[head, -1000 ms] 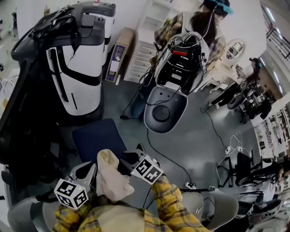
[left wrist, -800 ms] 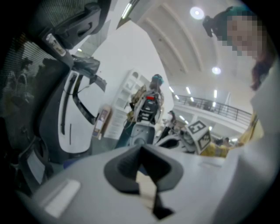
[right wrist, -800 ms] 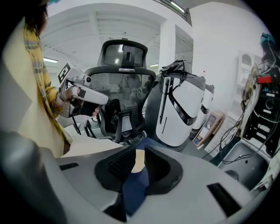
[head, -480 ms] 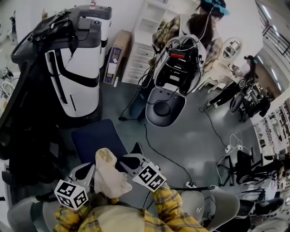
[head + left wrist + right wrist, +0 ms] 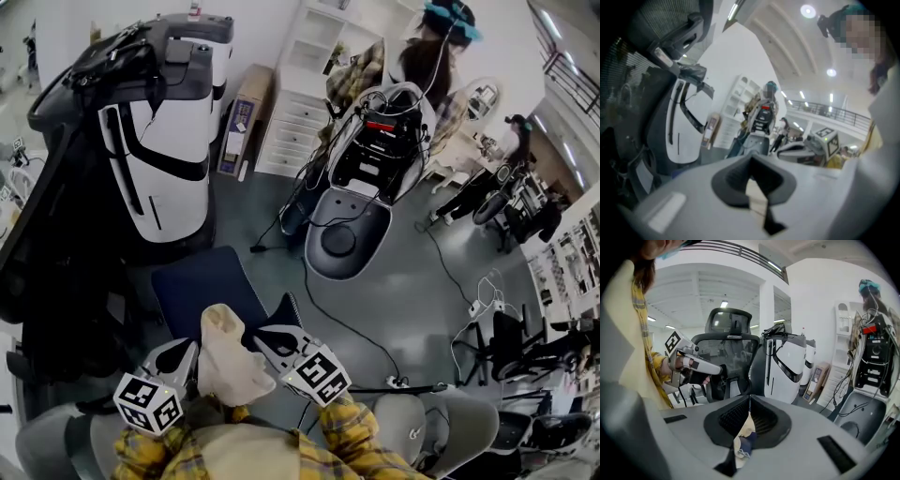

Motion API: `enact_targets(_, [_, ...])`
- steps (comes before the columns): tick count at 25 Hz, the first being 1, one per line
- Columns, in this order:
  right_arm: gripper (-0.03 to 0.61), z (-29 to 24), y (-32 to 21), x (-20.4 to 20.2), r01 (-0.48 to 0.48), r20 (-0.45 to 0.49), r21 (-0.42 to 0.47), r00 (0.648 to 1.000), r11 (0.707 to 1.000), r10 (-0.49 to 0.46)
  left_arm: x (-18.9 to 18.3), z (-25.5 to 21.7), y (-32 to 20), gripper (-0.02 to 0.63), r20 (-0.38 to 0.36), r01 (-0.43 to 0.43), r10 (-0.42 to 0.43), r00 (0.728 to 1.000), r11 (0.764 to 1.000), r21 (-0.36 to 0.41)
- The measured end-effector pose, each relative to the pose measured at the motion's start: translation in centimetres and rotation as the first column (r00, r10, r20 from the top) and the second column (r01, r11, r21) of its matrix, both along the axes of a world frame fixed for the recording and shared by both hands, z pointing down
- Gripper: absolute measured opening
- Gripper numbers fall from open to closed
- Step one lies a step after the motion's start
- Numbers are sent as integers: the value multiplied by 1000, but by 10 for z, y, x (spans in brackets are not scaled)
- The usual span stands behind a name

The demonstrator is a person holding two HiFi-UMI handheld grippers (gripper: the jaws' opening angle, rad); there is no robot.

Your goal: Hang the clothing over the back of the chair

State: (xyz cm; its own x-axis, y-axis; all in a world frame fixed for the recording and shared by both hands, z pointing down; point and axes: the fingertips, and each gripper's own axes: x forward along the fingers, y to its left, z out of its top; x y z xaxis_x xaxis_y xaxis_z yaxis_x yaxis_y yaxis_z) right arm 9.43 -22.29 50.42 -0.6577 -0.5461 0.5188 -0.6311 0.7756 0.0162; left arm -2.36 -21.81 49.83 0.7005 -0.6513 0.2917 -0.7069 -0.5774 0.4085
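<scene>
A cream garment (image 5: 230,361) hangs between the two tools, low in the head view, above the navy chair seat (image 5: 202,281) and just beside the black mesh chair back (image 5: 56,281). The left hand-held gripper (image 5: 753,185) is pressed together on a fold of the pale fabric. The right hand-held gripper (image 5: 749,420) is closing tight, pinching another fold with a dark blue patch.

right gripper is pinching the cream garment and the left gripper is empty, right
Not quite: the left gripper is not empty. The left gripper view shows its jaws shut on the cream garment too. The rest holds.
</scene>
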Motion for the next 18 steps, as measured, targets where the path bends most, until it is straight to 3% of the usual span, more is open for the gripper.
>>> enact_targets(18, [14, 8, 15, -5, -74, 52, -38, 996, 997, 76, -5, 14, 12, 5, -9, 6, -6, 1000, 999, -36])
